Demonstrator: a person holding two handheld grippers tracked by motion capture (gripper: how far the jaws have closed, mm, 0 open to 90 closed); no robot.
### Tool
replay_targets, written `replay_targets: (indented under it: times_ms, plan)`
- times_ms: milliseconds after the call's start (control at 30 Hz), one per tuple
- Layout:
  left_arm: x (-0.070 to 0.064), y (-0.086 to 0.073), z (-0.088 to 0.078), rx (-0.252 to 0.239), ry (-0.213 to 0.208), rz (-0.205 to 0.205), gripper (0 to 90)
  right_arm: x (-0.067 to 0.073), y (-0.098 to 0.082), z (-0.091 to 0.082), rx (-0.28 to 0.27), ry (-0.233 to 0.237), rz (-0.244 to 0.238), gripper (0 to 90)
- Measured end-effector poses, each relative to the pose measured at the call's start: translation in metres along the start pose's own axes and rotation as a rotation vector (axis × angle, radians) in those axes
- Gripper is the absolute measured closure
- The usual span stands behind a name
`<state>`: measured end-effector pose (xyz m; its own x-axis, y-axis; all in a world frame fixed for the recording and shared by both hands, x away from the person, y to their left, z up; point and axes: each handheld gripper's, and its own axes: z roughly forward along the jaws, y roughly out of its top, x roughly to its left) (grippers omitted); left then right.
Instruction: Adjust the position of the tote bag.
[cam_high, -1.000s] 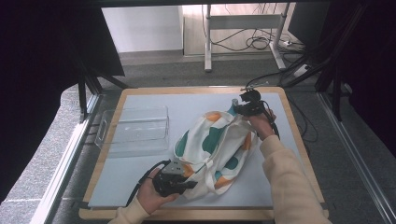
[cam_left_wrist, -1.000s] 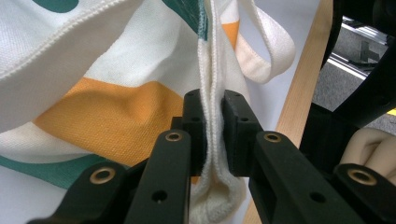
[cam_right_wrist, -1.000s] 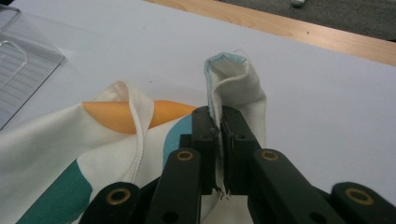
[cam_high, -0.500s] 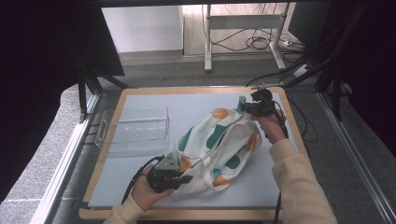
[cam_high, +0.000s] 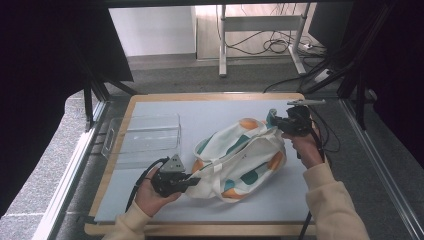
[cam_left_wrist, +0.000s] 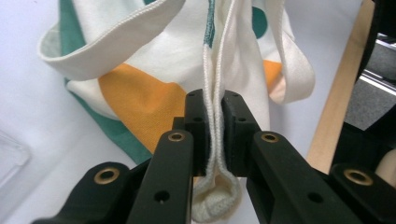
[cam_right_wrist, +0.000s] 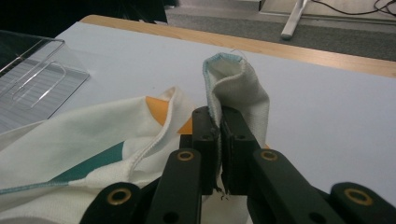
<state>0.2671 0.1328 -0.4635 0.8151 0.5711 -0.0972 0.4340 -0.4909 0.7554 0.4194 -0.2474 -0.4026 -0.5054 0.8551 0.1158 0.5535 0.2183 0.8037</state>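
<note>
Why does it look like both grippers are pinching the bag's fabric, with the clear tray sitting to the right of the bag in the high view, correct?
Not quite. In the high view the clear tray sits to the left of the bag, not the right. The rest holds: the left gripper and right gripper each pinch its fabric.

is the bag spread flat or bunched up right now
Bunched up, not flat: the cloth bag sags in folds between the left hand-held gripper and right hand-held gripper, each pinching its edge.

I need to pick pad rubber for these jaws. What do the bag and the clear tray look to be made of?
Tote bag: woven cotton canvas by the look, matte, with visible weave and stitched hems, printed orange and teal. Clear tray: probably acrylic or similar hard plastic, glossy, transparent, with sharp edges.
</note>
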Motion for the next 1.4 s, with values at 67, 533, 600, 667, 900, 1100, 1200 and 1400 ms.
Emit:
replay_targets:
  times_ms: [67, 533, 600, 667, 900, 1100, 1200, 1400]
  plan:
    - [0.003, 0.003, -0.001, -0.001, 0.006, 0.003, 82.8, -0.002, -0.003, -0.005, -0.005, -0.004, 0.003, 84.8]
    - [0.026, 0.025, -0.006, 0.005, 0.053, 0.002, 83.1, -0.004, -0.02, -0.034, -0.085, -0.012, 0.023, 84.8]
    - [0.03, 0.029, -0.006, 0.007, 0.065, 0.004, 83.1, -0.004, -0.023, -0.039, -0.097, -0.01, 0.026, 84.8]
    - [0.032, 0.031, -0.006, 0.008, 0.071, 0.005, 83.1, -0.004, -0.026, -0.043, -0.107, -0.009, 0.029, 84.8]
    - [0.049, 0.044, 0.001, 0.006, 0.101, -0.017, 82.9, -0.003, -0.036, -0.055, -0.138, -0.011, 0.049, 84.8]
    - [0.059, 0.053, 0.012, 0.028, 0.11, -0.037, 82.3, -0.003, -0.051, -0.062, -0.133, -0.022, 0.071, 84.7]
    - [0.063, 0.054, 0.017, 0.033, 0.107, -0.046, 82.1, -0.003, -0.061, -0.06, -0.117, -0.03, 0.079, 84.5]
    - [0.062, 0.051, 0.025, 0.056, 0.102, -0.047, 81.4, -0.009, -0.076, -0.053, -0.112, -0.031, 0.125, 83.7]
